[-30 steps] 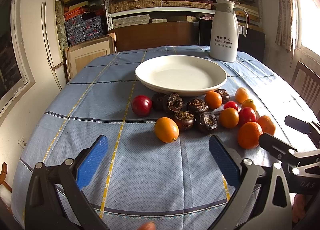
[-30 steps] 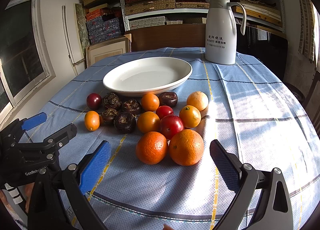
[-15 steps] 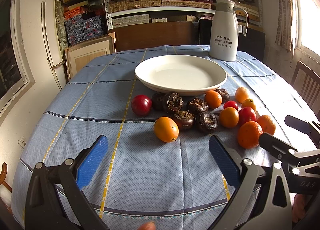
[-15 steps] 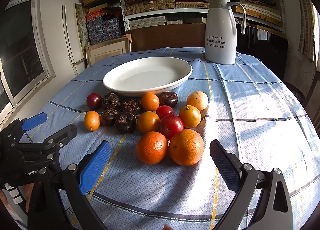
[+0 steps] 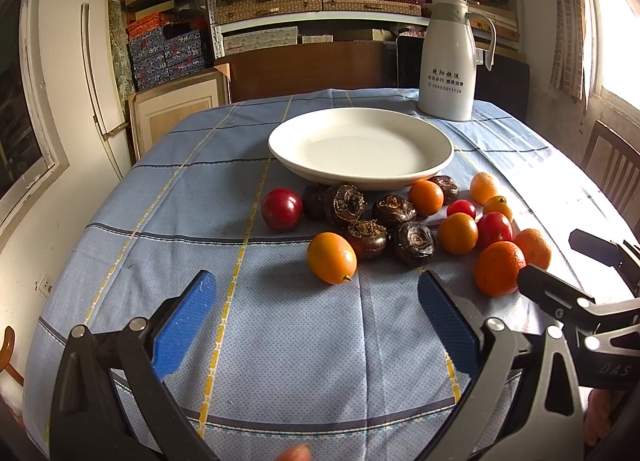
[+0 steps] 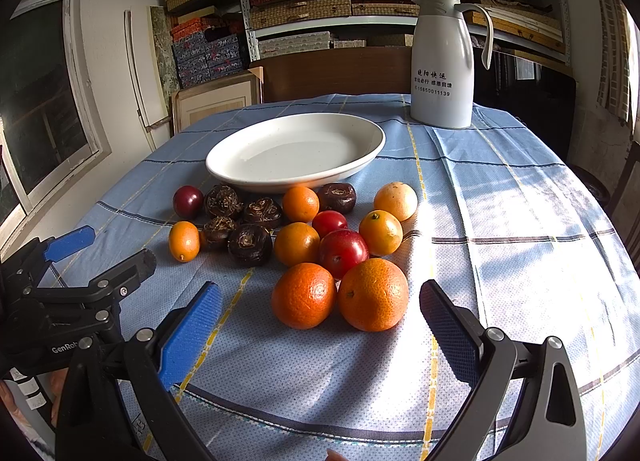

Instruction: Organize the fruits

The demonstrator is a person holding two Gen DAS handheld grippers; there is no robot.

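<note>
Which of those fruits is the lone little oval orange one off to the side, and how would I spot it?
Start at the big white plate on the blue checked tablecloth. Just in front sits a cluster of dark brown water chestnuts. The small oval kumquat lies at their near left edge; unlike the round oranges, it is egg-shaped with a tiny stem tip.

No visible change from the earlier frames: left gripper [image 5: 316, 317] and right gripper [image 6: 320, 321] in the same spots, jaws spread as wide as before; fruit pile [image 6: 304, 237] and plate [image 6: 296, 177] unmoved.
</note>
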